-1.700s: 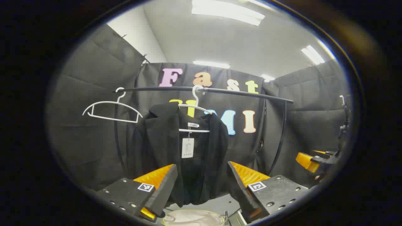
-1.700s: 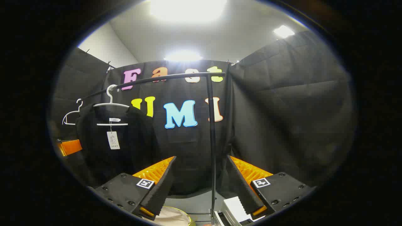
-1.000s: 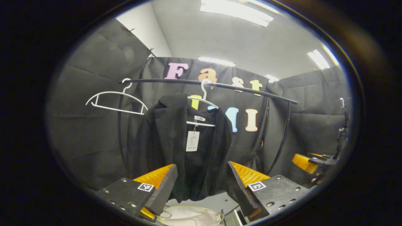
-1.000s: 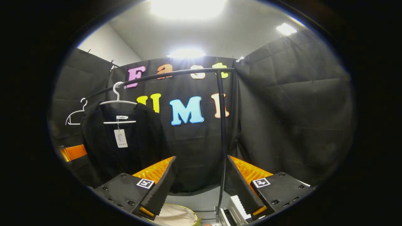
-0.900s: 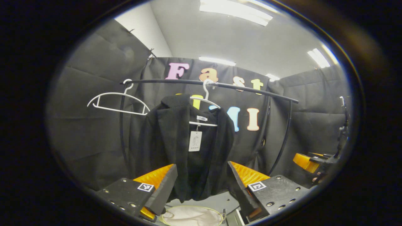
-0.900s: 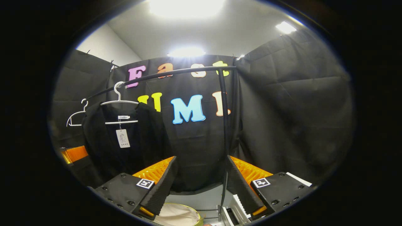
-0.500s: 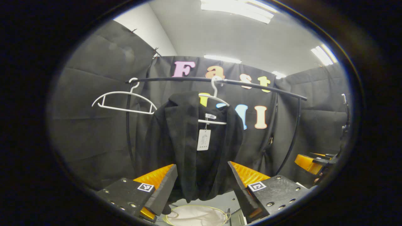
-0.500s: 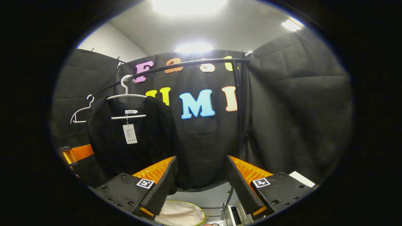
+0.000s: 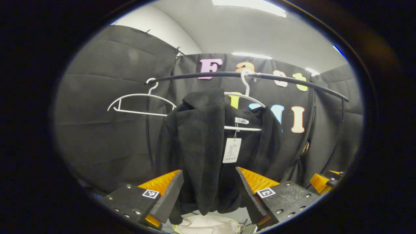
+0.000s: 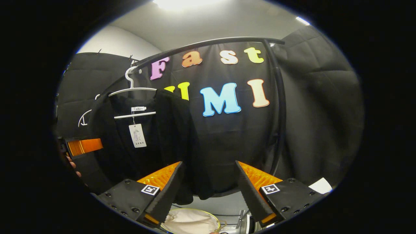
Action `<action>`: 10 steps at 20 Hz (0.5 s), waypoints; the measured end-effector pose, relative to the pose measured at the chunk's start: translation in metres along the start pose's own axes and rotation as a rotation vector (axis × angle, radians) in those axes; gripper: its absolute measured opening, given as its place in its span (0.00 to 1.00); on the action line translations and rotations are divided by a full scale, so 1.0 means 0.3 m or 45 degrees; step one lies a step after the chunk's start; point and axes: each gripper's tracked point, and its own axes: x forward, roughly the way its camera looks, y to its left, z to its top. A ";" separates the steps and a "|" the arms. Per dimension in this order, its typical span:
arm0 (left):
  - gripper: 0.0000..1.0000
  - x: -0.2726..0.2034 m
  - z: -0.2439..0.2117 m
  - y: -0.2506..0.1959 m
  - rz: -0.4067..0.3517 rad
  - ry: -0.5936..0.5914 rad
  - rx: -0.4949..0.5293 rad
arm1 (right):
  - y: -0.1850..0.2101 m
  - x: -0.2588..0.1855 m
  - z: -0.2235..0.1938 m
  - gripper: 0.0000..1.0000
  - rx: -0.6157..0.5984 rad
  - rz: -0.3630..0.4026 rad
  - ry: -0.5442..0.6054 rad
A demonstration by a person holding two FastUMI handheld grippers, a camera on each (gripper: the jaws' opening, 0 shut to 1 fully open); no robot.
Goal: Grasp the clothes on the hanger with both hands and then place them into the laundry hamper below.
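A black jacket (image 9: 201,146) with a white paper tag hangs on a white hanger (image 9: 246,97) from the black rail (image 9: 286,79). My left gripper (image 9: 209,191) is open, its fingers standing either side of the jacket's lower hem, a little in front of it. In the right gripper view the jacket (image 10: 162,136) hangs left of centre, and my right gripper (image 10: 209,188) is open just before its right hem. The hamper (image 9: 208,225) with a pale lining sits on the floor below; its rim (image 10: 190,221) shows between the right fingers. The left gripper (image 10: 83,146) appears at far left.
A bare white hanger (image 9: 139,104) hangs at the rail's left end. The rack's curved upright (image 10: 279,113) stands right of the jacket. The right gripper (image 9: 321,182) shows at the far right of the left gripper view. A white and metal object (image 10: 247,224) lies on the floor.
Both grippers have moved in toward the jacket, which now looks larger and hangs between the fingers' lines. Both stay open. The jacket still hangs on its hanger.
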 end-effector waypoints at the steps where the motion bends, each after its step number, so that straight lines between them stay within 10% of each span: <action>1: 0.93 0.022 0.007 0.003 0.029 -0.002 0.004 | 0.011 0.020 0.004 0.93 0.007 0.027 0.004; 10: 0.93 0.167 -0.012 -0.011 0.183 0.031 0.011 | 0.044 0.164 -0.025 0.98 0.027 0.206 0.047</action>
